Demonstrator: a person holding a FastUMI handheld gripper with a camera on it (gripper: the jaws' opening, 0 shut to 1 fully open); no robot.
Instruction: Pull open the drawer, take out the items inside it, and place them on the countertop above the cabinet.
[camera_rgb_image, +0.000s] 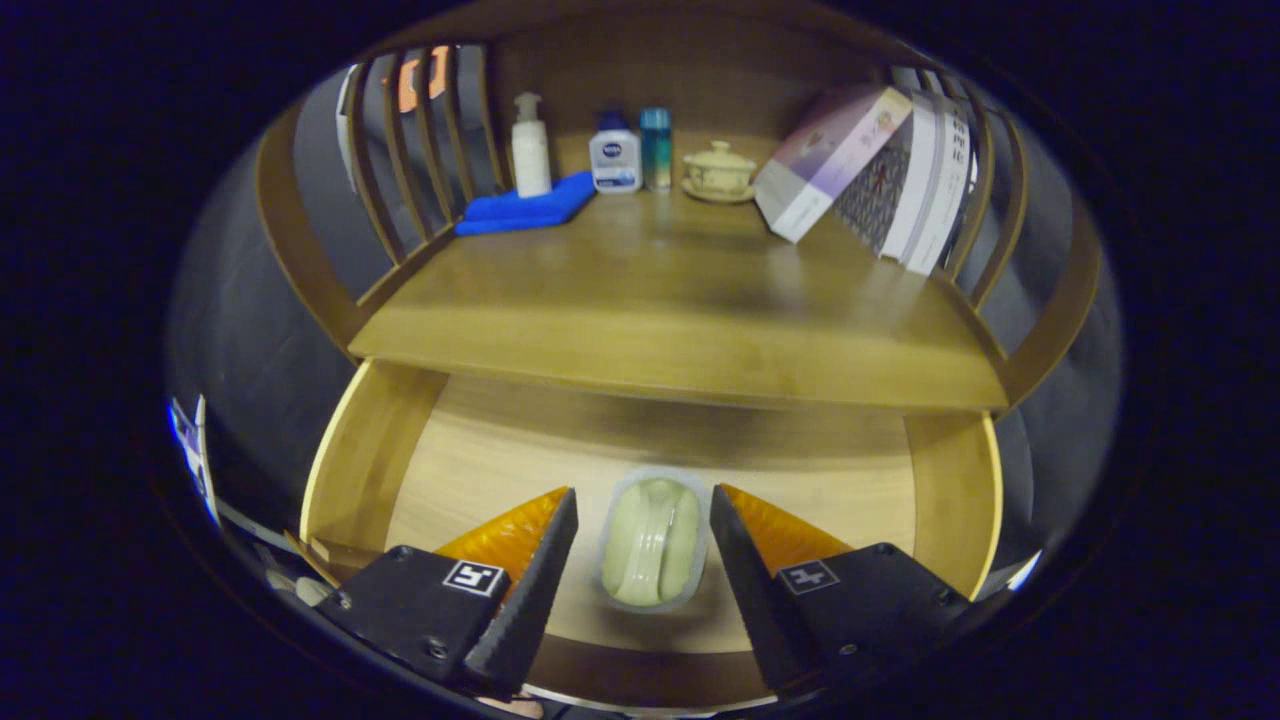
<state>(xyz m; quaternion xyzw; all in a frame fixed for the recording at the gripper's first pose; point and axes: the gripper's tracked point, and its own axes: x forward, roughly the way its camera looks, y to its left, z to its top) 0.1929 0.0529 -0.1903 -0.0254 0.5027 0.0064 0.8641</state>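
The drawer (660, 470) stands pulled open below the table (680, 300). A clear tub (652, 540) with a pale green item lies on the drawer floor, between the spread fingers (643, 520), which do not touch it. Bottles (615, 150) stand at the table's back.

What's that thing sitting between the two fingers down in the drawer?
A pale green item in a clear plastic tub on the drawer floor, between the open gripper fingers, untouched, in the gripper view.

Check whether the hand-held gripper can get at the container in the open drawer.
Probably yes: the hand-held gripper is open, the container lies between its fingers, and nothing covers it in the drawer.
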